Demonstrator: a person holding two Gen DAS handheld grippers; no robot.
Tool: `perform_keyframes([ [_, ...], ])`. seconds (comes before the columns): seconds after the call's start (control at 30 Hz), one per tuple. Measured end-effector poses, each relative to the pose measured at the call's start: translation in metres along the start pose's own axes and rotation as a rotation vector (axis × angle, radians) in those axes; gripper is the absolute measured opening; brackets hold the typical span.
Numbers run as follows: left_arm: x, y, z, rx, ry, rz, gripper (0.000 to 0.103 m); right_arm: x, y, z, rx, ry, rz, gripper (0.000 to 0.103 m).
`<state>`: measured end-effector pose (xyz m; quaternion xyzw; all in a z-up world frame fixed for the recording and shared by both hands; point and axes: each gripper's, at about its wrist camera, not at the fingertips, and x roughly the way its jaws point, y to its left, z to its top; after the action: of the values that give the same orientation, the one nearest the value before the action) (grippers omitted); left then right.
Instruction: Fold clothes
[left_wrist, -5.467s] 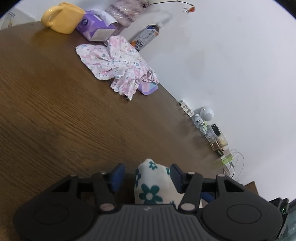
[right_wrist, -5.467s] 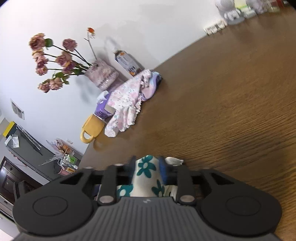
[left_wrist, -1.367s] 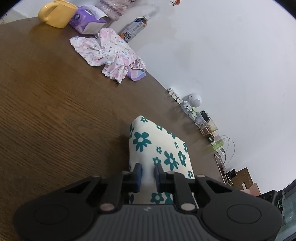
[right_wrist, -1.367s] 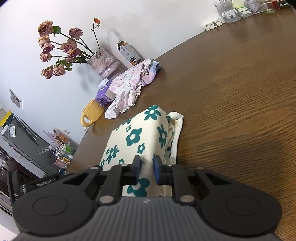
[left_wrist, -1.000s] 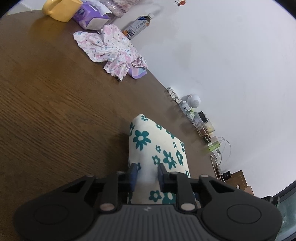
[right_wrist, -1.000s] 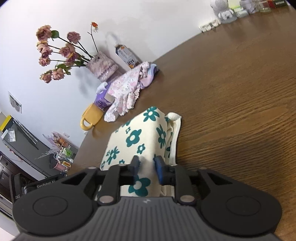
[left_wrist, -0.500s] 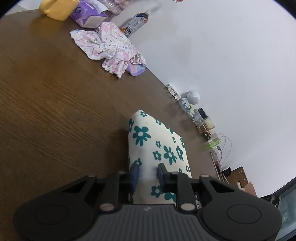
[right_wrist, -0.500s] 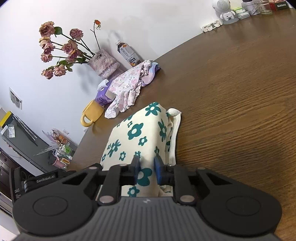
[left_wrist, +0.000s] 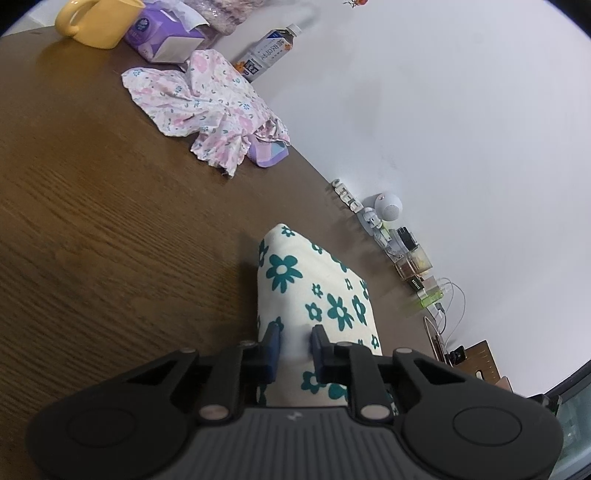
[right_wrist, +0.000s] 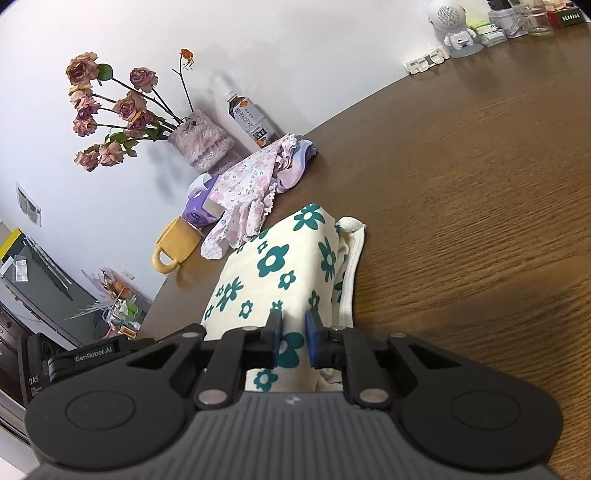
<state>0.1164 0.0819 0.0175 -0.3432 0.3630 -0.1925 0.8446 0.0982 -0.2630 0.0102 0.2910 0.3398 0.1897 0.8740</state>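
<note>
Wooden table (left_wrist: 110, 240) underneath, both your grippers, left (left_wrist: 294, 345) and right (right_wrist: 293, 338), pinch the teal-flowered cloth (left_wrist: 314, 291) nearly closed. You seem mid-fold; lay the held edge down squarely.

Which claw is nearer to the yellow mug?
Left. The left claw grips the flowered cloth on the side toward the yellow mug; the right claw grips it on the side away from the mug.

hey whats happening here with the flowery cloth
A person is folding clothes with two handheld grippers. The left gripper and right gripper are both clamped on the cream garment with teal flowers, which lies folded over on the wooden table. A crumpled pink floral garment waits near the wall.
</note>
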Motion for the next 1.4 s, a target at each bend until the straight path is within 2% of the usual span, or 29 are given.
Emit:
perform_keyframes([
  [0.1, -0.006, -0.003, -0.001, 0.004, -0.009, 0.008, 0.020, -0.002, 0.000, 0.000, -0.005, 0.003, 0.008, 0.016],
  [0.17, -0.013, -0.005, -0.003, 0.012, -0.030, 0.011, 0.025, -0.006, 0.000, 0.000, 0.001, 0.007, 0.016, 0.024],
  [0.2, -0.015, -0.006, -0.004, 0.013, -0.032, 0.006, 0.037, -0.009, 0.001, 0.000, 0.003, 0.008, 0.015, 0.029],
  [0.23, -0.016, -0.006, -0.004, 0.014, -0.027, -0.001, 0.048, -0.011, 0.002, 0.000, 0.004, 0.008, 0.014, 0.043],
  [0.27, -0.017, -0.006, -0.005, 0.014, -0.021, -0.008, 0.050, -0.014, 0.002, -0.002, 0.002, 0.005, 0.014, 0.052],
  [0.3, -0.017, -0.006, -0.006, 0.014, -0.013, -0.015, 0.050, -0.016, 0.003, -0.003, -0.002, 0.003, 0.010, 0.053],
  [0.43, -0.010, -0.002, -0.008, -0.002, 0.023, -0.010, 0.049, -0.019, 0.004, -0.007, 0.004, 0.003, -0.022, 0.050],
  [0.57, -0.004, 0.003, -0.011, -0.026, 0.040, -0.002, 0.048, -0.019, 0.001, -0.008, 0.018, 0.010, -0.025, 0.040],
  [0.6, -0.004, 0.004, -0.011, -0.029, 0.042, 0.000, 0.043, -0.018, 0.000, -0.009, 0.019, 0.015, -0.020, 0.038],
  [0.67, -0.003, 0.004, -0.013, -0.028, 0.047, -0.003, 0.037, -0.017, 0.000, -0.009, 0.021, 0.023, -0.012, 0.024],
  [0.73, -0.003, 0.003, -0.014, -0.018, 0.046, -0.003, 0.033, -0.016, 0.000, -0.010, 0.018, 0.024, -0.010, 0.019],
  [1.03, -0.001, -0.004, -0.017, 0.038, 0.036, 0.013, 0.023, -0.015, 0.002, -0.011, 0.001, 0.016, -0.011, 0.012],
  [1.2, -0.002, -0.006, -0.017, 0.042, 0.038, 0.021, 0.026, -0.015, 0.005, -0.011, -0.026, 0.013, -0.019, 0.010],
  [1.4, -0.014, -0.014, -0.021, 0.077, 0.035, 0.040, 0.030, -0.023, 0.008, -0.011, -0.030, 0.016, -0.025, 0.021],
])
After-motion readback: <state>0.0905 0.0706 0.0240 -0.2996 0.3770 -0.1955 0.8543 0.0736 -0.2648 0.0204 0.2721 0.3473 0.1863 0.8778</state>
